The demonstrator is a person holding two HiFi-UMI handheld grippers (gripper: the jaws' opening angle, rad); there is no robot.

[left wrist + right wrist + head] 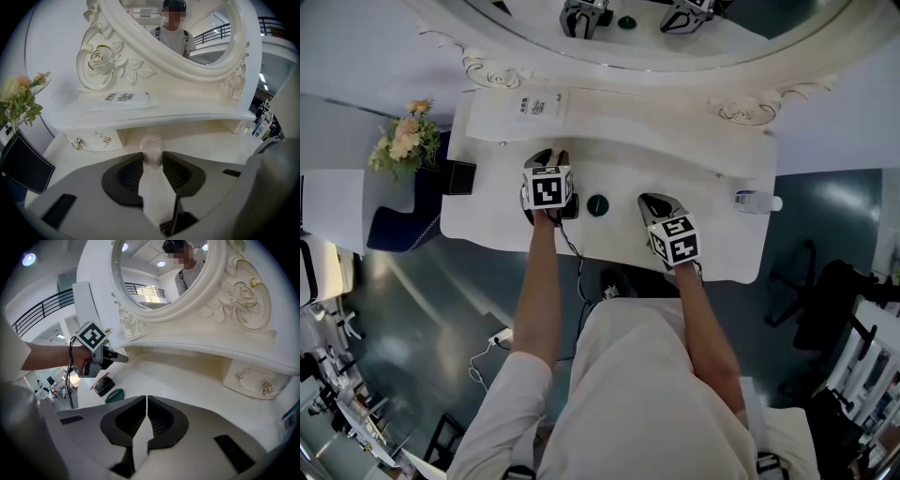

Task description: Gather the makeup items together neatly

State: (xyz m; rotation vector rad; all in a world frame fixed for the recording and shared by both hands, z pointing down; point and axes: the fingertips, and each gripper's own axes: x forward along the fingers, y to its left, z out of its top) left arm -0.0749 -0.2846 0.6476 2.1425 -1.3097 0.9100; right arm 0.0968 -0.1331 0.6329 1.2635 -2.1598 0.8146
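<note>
1. White and glossy, the vanity table (712, 246) bears nearly everything we see, and a carved oval mirror (140, 65) rises behind its raised shelf.
2. Our left gripper (152, 159) has its jaws drawn partway in on a small pale tube (152, 149) with a rounded clear cap. The pads press on its sides and the cap pokes out past the tips. We cannot tell whether the tube touches the tabletop.
3. Our right gripper (147, 399) has its jaws brought together, with only a hairline between them and nothing held. It hovers over bare tabletop to the right of the left gripper.
4. Between the two grippers a round dark green compact (597, 204) lies on the table.
5. Just beside the compact, on the side of the left gripper, lies a flat black case (572, 208).
6. A small clear bottle (757, 201) lies on its side at the table's right end, well apart from the other items.
7. At the left edge stands a black box (459, 176), with a bunch of flowers (403, 139) beyond it.
8. A white labelled packet (539, 106) lies on the shelf under the mirror.
</note>
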